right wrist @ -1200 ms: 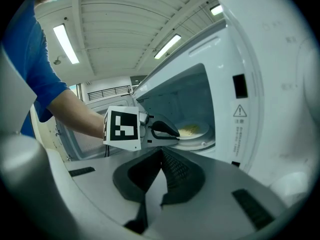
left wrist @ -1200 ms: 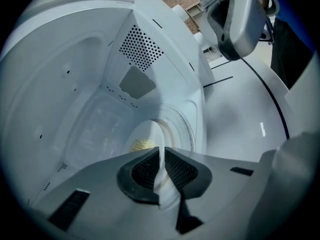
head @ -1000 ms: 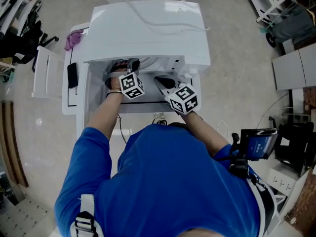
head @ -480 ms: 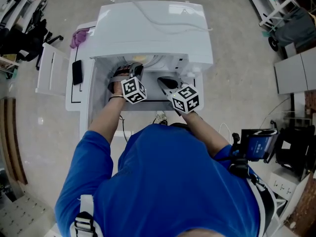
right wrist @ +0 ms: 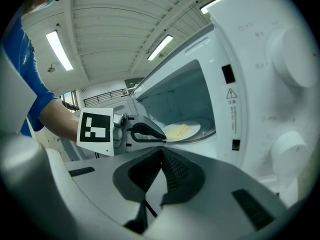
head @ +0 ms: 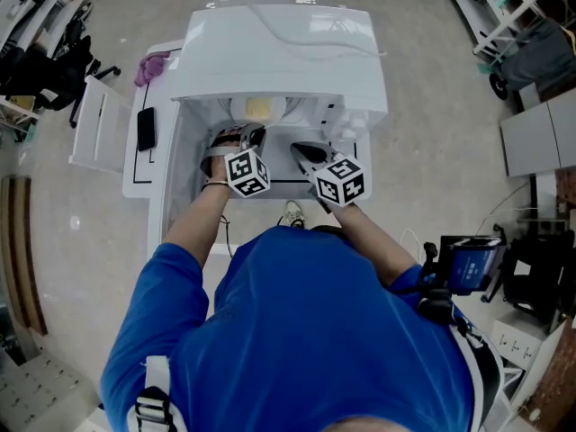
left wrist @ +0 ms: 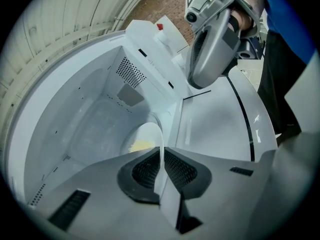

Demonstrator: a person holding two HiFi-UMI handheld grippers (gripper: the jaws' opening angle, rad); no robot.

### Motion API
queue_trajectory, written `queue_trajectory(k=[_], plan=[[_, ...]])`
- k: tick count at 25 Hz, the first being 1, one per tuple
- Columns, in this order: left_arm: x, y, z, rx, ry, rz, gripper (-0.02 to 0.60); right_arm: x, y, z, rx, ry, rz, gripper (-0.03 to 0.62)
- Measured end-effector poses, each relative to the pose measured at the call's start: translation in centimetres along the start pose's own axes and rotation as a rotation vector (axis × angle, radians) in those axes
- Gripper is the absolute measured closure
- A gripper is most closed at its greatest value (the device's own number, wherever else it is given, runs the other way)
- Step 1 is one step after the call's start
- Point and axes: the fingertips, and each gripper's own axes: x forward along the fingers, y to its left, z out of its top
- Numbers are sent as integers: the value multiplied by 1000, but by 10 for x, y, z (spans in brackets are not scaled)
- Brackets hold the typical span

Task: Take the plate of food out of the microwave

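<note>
The white microwave [head: 279,52] stands open, its door [head: 97,133] swung out to the left. A white plate [left wrist: 145,134] with yellow food [left wrist: 141,145] lies in the cavity, at the front opening. My left gripper [head: 250,135] is shut on the plate's near rim, which runs edge-on between the pads [left wrist: 175,166]. From the right gripper view, the plate [right wrist: 184,130] is at the left gripper's [right wrist: 150,133] tips. My right gripper [right wrist: 161,151] is shut and empty, held beside the left one in front of the control panel [right wrist: 260,99].
Two round knobs [right wrist: 295,59] sit on the panel close to my right gripper. A black phone [head: 145,130] and a purple cloth [head: 151,65] lie on the white table left of the microwave. The person's blue-sleeved arms fill the near side.
The left gripper has drawn back toward the person with the plate; the yellow food now shows at the cavity's front. The right gripper has drawn back slightly, still shut.
</note>
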Motion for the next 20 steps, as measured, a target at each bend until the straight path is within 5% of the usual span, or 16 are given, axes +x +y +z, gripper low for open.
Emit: queue_trajectory(k=[15,18,20], plan=[[-17,-11,6,-62,-33,9,543,-4,3,-4,39,-6,5,595],[-23,-7,3,-178,-47,39,543,-1,2,-6,84,-12,15,595],[-29,0,-4,-339,-62,72,543,1,-1,-6,141,-22,24,595]])
